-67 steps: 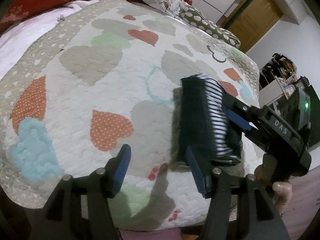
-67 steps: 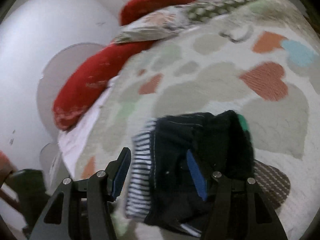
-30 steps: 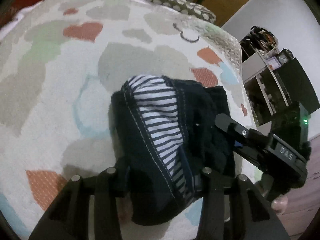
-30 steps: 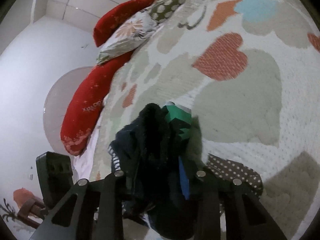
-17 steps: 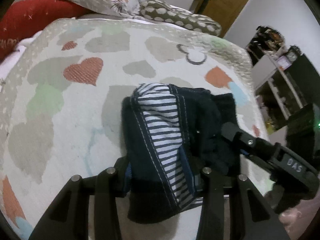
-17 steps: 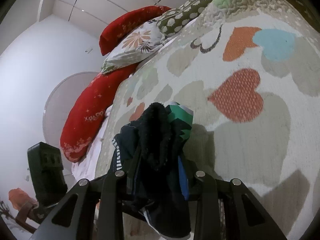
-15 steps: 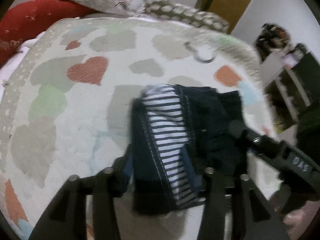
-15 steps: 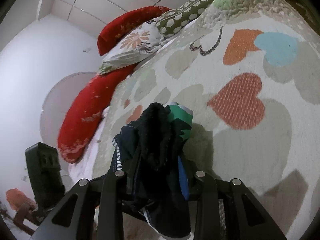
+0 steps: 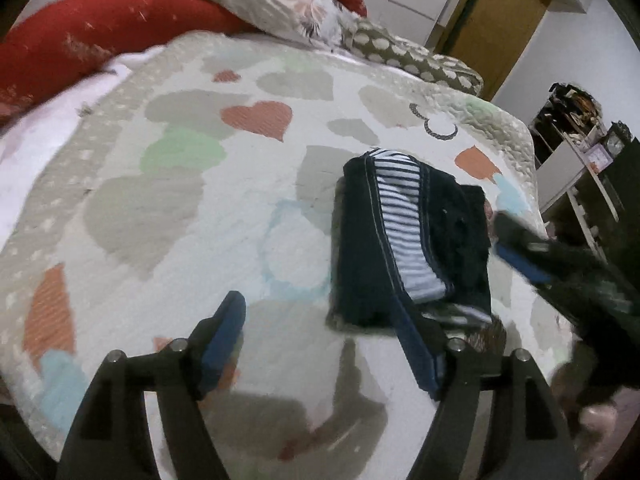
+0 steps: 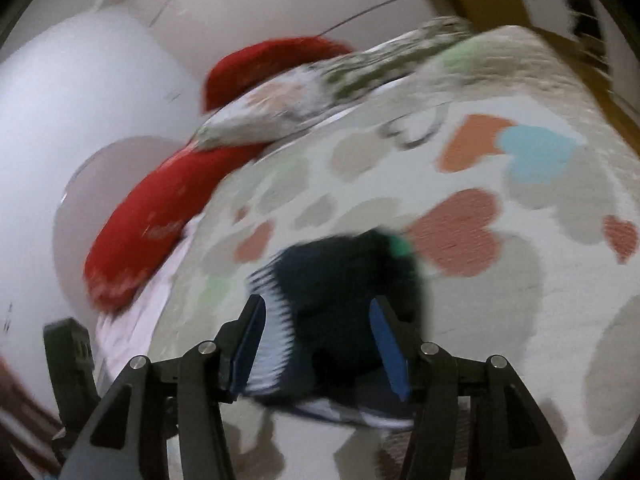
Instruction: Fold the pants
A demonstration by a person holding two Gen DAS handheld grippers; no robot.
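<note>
Left wrist view: the folded pants (image 9: 404,240) lie right of centre on the bed quilt (image 9: 168,200), long axis running up the frame. The left tongs (image 9: 328,344) gape wide, holding nothing, right tip at the bundle's near edge. The right tongs (image 9: 520,256) enter from the right, blurred.

Right wrist view: those tongs (image 10: 320,340) stand open astride the bundle, gripping nothing.

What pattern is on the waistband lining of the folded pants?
Navy and white stripes on the pants, clearest in the left wrist view.
</note>
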